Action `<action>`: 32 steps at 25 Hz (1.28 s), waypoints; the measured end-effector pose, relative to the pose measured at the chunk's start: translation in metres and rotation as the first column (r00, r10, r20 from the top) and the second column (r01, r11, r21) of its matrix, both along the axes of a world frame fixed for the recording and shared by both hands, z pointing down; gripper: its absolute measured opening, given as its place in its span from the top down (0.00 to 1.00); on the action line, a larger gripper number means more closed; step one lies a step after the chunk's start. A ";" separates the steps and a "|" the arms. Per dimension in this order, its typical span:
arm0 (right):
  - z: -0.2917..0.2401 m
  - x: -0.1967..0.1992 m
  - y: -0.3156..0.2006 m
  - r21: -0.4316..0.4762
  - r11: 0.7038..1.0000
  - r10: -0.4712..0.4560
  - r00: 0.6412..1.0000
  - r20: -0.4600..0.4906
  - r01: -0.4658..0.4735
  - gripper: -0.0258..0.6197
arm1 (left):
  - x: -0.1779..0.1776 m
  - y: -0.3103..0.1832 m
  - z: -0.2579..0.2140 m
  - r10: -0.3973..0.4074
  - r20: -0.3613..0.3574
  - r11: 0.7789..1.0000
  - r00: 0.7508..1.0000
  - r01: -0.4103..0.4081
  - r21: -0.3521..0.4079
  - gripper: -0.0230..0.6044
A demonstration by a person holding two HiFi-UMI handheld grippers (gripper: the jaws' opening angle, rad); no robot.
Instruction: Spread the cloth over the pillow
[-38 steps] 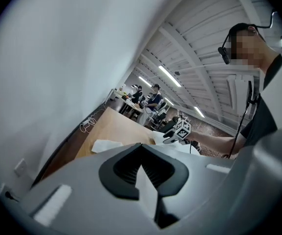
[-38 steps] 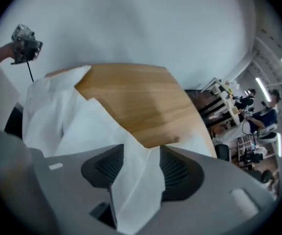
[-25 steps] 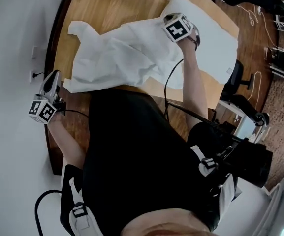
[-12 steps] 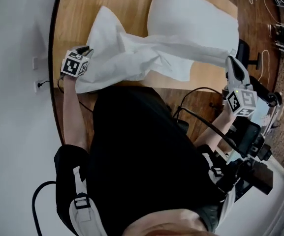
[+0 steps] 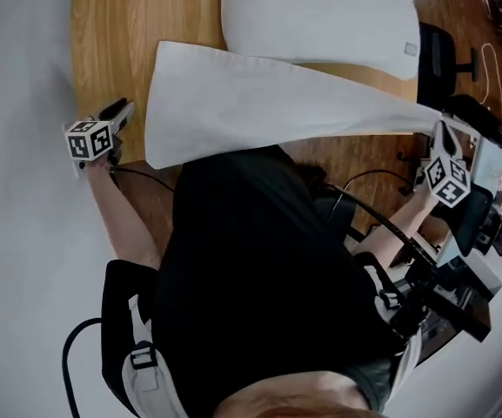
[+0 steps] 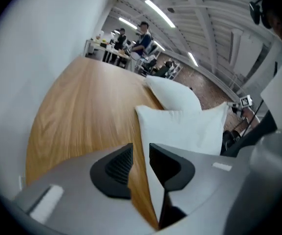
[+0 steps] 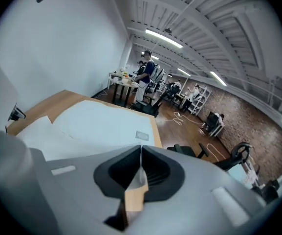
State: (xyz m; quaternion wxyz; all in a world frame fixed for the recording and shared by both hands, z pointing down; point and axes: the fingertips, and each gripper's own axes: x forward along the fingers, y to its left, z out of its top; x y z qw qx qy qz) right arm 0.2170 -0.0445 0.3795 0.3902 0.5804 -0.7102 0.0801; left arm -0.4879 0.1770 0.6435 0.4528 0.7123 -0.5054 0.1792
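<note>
Cloth [image 5: 259, 94] taut, right tool [image 7: 141, 151] apparently pinching corner

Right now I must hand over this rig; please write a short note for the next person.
Left gripper open, its jaws just closing in; the cloth edge shows in their gap, not pinched.
Right gripper shut on the cloth, off the table's right side.
Cloth stretched out in front of the uncovered pillow.
Done: cloth pulled out wide. To do: probably grip its left edge, then spread it over the pillow.
</note>
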 end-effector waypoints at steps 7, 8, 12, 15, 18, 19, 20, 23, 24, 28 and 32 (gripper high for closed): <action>0.069 0.021 -0.034 -0.076 0.994 -0.061 0.984 0.166 0.074 0.94 | 0.061 -0.139 0.033 0.185 0.225 0.983 0.957 -0.176 -0.059 0.67; 0.072 0.015 -0.040 -0.081 0.991 -0.090 0.979 0.181 0.106 0.94 | 0.066 -0.144 0.045 0.209 0.276 0.976 0.938 -0.184 -0.112 0.65; 0.072 0.004 -0.040 -0.073 0.974 -0.195 0.961 0.198 0.213 0.94 | 0.075 -0.140 0.054 0.136 0.318 0.987 0.938 -0.101 -0.124 0.88; 0.056 0.018 -0.030 -0.040 0.971 -0.225 0.952 0.206 0.238 0.94 | 0.089 -0.138 -0.003 -0.011 0.214 0.996 0.977 -0.009 0.091 0.93; -0.009 0.014 -0.019 0.150 0.964 -0.250 0.942 0.223 0.220 0.94 | 0.080 -0.115 -0.130 -0.201 0.105 0.910 0.974 0.145 0.389 0.93; -0.046 0.012 -0.012 0.270 0.941 -0.261 0.944 0.204 0.202 0.94 | 0.075 -0.104 -0.178 -0.258 0.069 0.851 0.964 0.193 0.489 0.93; -0.081 0.013 -0.004 0.389 0.903 -0.263 0.949 0.174 0.179 0.94 | 0.070 -0.093 -0.221 -0.310 0.043 0.786 0.950 0.230 0.574 0.93; -0.125 0.034 0.007 0.545 0.830 -0.222 0.967 0.124 0.121 0.94 | 0.061 -0.071 -0.291 -0.401 0.029 0.650 0.916 0.262 0.713 0.93; -0.129 0.040 0.010 0.553 0.827 -0.204 0.970 0.135 0.097 0.94 | 0.065 -0.065 -0.310 -0.404 0.030 0.616 0.914 0.248 0.748 0.93; -0.179 0.051 0.036 0.631 0.772 -0.179 0.980 0.093 0.081 0.94 | 0.094 -0.054 -0.365 -0.363 0.016 0.479 0.932 0.172 0.861 0.93; -0.215 0.055 0.027 0.676 0.727 -0.215 0.975 0.060 0.119 0.94 | 0.104 -0.072 -0.384 -0.356 -0.019 0.413 0.934 0.176 0.893 0.94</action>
